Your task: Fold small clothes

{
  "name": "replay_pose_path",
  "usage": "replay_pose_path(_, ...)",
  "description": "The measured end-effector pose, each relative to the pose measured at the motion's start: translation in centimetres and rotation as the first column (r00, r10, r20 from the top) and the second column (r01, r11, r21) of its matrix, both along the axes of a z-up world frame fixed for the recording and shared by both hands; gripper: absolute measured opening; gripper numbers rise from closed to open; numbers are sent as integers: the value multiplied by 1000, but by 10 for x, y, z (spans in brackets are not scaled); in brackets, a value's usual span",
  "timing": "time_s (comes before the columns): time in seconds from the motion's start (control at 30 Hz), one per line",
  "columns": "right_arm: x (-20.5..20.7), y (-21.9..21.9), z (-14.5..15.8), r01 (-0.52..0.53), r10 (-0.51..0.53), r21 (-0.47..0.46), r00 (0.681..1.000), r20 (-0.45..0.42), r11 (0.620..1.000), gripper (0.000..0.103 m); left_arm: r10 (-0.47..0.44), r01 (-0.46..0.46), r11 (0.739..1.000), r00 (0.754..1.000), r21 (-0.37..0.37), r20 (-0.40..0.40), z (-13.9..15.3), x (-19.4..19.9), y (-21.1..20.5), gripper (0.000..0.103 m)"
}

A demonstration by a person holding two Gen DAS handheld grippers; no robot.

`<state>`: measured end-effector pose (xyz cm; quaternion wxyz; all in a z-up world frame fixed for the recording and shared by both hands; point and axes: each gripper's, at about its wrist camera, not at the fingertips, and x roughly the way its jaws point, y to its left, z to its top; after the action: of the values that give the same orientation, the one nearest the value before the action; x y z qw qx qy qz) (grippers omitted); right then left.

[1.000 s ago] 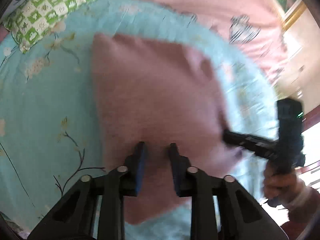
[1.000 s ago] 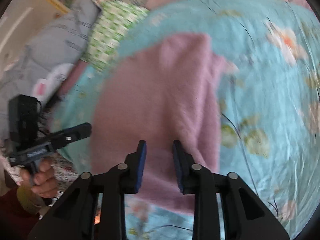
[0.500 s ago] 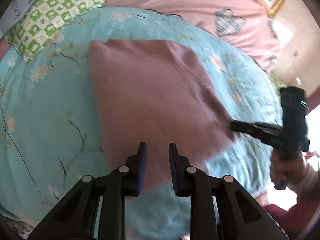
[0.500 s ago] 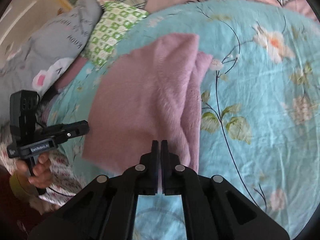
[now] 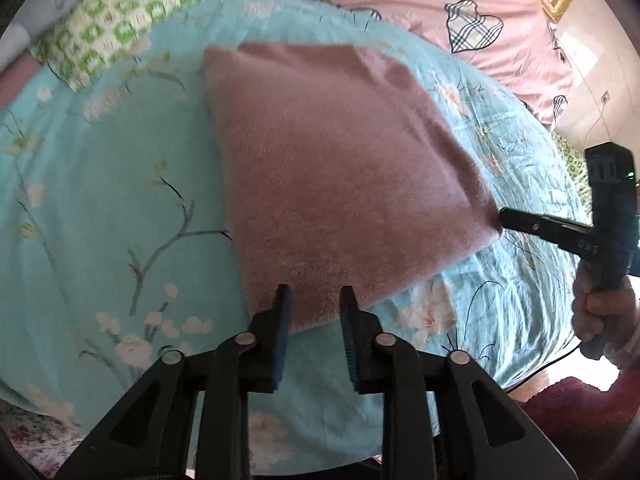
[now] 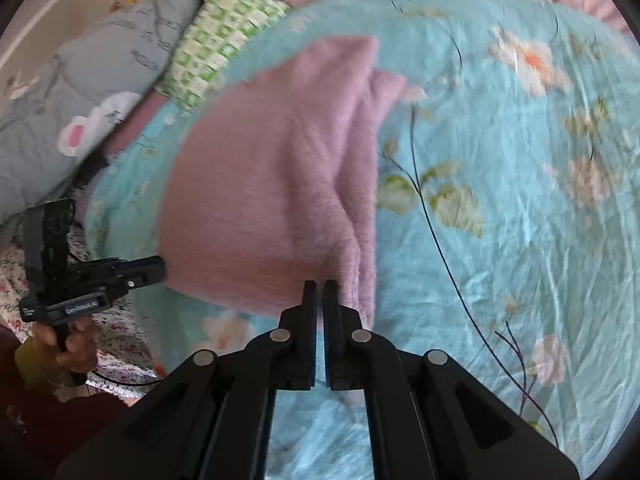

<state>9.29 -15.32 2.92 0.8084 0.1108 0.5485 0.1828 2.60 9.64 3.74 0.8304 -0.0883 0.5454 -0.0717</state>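
Observation:
A pink fuzzy garment point(image 5: 340, 168) lies folded on the turquoise flowered bedspread point(image 5: 100, 200); it also shows in the right wrist view point(image 6: 264, 184), with a lengthwise fold along its right side. My left gripper point(image 5: 314, 300) is open, its jaws either side of the garment's near edge. My right gripper point(image 6: 319, 286) is shut, its tips at the garment's near right corner; I cannot tell whether cloth is pinched. In the left wrist view the right gripper point(image 5: 506, 216) touches the garment's right corner. In the right wrist view the left gripper point(image 6: 154, 268) is at the garment's left corner.
A green checked pillow point(image 5: 116, 12) and a grey pillow point(image 6: 92, 80) lie at the head of the bed. A pink sheet with plaid hearts point(image 5: 420, 4) lies behind the bedspread. The bed's near edge runs just below both grippers.
The right gripper shut half a second ago and has moved forward to the garment's corner. The left gripper stays open and has come closer to the garment's near edge.

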Motion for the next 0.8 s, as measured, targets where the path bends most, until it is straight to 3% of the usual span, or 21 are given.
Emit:
replay_pose_path(0.07,-9,2,15,-10,11,-22,999,54,1000,5,24,-25,999,999,35,30,10,-5,1,61)
replay_pose_path(0.17,-19,6,25,-34,39,-64,995,94,997,17,87,-96,992,990,84,109,29,-24,3,85)
replay_pose_path(0.23,-29,9,29,-53,62,-80,990,123,995,37,109,-125,986,983,106,149,35,-31,4,85)
replay_pose_path(0.37,-39,16,27,-88,102,-109,985,136,990,41,94,-131,966,981,223,167,30,-37,-2,85)
replay_pose_path(0.53,-50,29,19,-140,167,-187,976,138,972,54,70,-112,939,988,326,140,12,-49,-3,85)
replay_pose_path(0.7,-55,31,25,-115,145,-202,979,142,973,78,30,-74,927,992,369,125,7,-56,-11,85)
replay_pose_path(0.8,-48,33,34,-98,130,-183,976,172,978,86,5,-57,930,990,364,141,13,-52,-17,85)
